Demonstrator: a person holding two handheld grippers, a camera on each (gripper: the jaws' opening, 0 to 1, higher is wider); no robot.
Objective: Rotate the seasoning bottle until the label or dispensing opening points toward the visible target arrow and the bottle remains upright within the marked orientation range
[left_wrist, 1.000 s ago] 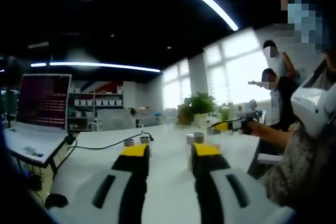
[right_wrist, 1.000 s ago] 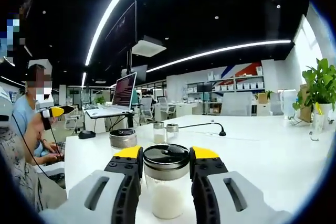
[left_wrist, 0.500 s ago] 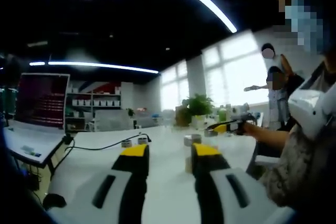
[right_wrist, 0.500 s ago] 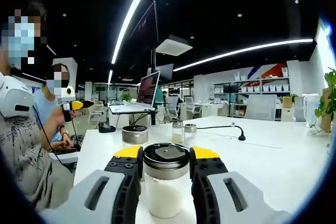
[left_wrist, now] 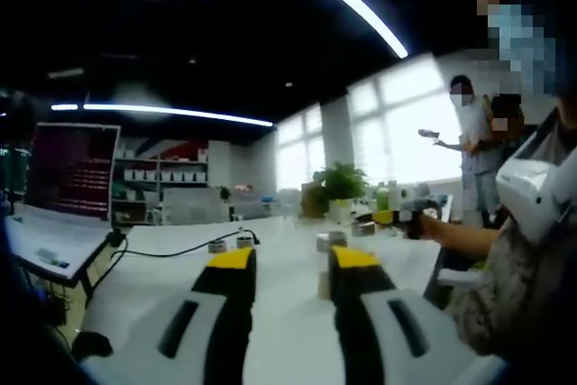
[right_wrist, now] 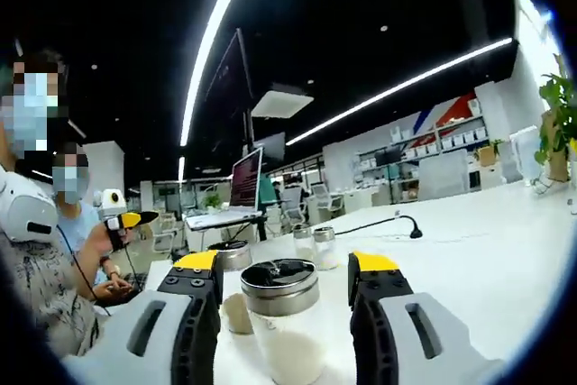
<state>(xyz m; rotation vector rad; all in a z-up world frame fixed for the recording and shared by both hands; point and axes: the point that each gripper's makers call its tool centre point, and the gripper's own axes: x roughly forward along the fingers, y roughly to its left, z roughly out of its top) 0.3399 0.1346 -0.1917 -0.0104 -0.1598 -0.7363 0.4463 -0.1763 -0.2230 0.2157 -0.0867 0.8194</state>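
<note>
Right gripper (right_wrist: pixel 285 270): jaws parted, seasoning bottle (right_wrist: pixel 285 322) upright on the white table (right_wrist: pixel 487 250) between them, a gap on each side. Left gripper (left_wrist: pixel 288 263): jaws apart, holding nothing, above the table. The left gripper view adds a potted plant (left_wrist: pixel 339 182).

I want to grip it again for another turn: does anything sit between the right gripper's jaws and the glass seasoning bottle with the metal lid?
Nothing visible does. The glass seasoning bottle with the metal lid stands on the white table between the right gripper's open jaws, with bare gaps on both sides. The other small jars stand farther back.
</note>
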